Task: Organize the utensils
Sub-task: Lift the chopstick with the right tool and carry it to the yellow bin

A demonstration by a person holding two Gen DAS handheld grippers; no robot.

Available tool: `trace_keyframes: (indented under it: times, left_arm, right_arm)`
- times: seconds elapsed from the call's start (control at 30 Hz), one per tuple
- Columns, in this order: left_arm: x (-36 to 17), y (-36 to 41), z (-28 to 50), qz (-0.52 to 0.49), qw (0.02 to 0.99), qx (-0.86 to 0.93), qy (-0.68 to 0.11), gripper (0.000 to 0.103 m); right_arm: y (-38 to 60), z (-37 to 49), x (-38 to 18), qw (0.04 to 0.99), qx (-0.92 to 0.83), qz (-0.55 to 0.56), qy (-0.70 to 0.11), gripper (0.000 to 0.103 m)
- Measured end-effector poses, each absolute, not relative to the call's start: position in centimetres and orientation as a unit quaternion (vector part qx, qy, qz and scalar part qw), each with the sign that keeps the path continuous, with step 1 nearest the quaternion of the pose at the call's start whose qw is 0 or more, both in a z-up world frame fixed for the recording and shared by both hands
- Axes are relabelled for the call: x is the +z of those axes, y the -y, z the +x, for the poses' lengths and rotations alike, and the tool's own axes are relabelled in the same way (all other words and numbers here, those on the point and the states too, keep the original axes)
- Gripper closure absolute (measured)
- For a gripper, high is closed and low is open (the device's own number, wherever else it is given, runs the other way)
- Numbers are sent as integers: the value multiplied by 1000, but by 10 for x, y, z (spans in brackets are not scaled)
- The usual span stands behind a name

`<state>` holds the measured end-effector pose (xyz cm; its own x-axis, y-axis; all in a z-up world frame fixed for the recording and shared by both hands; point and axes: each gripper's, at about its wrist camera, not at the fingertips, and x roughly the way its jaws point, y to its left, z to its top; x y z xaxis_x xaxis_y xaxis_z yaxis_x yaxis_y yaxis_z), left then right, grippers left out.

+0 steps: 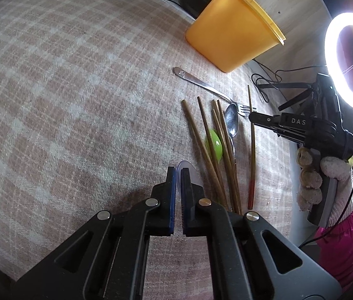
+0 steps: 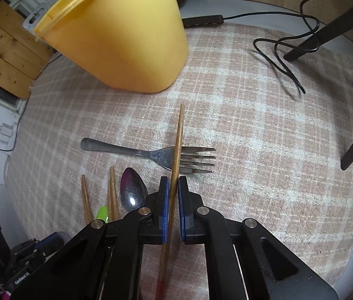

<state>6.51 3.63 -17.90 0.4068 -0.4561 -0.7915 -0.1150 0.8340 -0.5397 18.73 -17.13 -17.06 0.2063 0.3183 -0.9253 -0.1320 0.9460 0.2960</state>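
Wooden chopstick (image 2: 177,150), red at its lower end, is clamped between the pads of your right gripper (image 2: 173,182) and crosses above the tines of the fork (image 2: 151,153) on the checked cloth (image 2: 263,150). Your left gripper (image 1: 178,172) is closed on a clear plastic spoon (image 1: 188,168) beside the remaining chopsticks (image 1: 208,150). The yellow container (image 2: 126,37) stands beyond the fork.

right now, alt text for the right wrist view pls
The right gripper is shut on a thin wooden chopstick crossing above a steel fork on the checked beige cloth. A yellow plastic tub stands behind; a metal spoon lies at left.
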Motion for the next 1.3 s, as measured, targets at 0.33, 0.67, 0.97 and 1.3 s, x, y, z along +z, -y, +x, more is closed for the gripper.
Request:
trace_keyframes:
  times: [0.33,0.67,0.97,1.3]
  left_arm:
    - [-139,-48,65,-230,837,-90,-488,103]
    - [-108,-58,75,-215,861,-85,-454,103]
    - [-71,-51,93,-204,879,-95,-420,103]
    - [-30,-55,123,-182,897,-116,-385,103]
  right_arm:
    - [199,168,-139,803,153,75,-572,98]
    - [198,151,-114,826,162,81,-534,98]
    - [203,149,-92,846,162,83,-500,98]
    - [196,146,-65,873,155,69,-457,99]
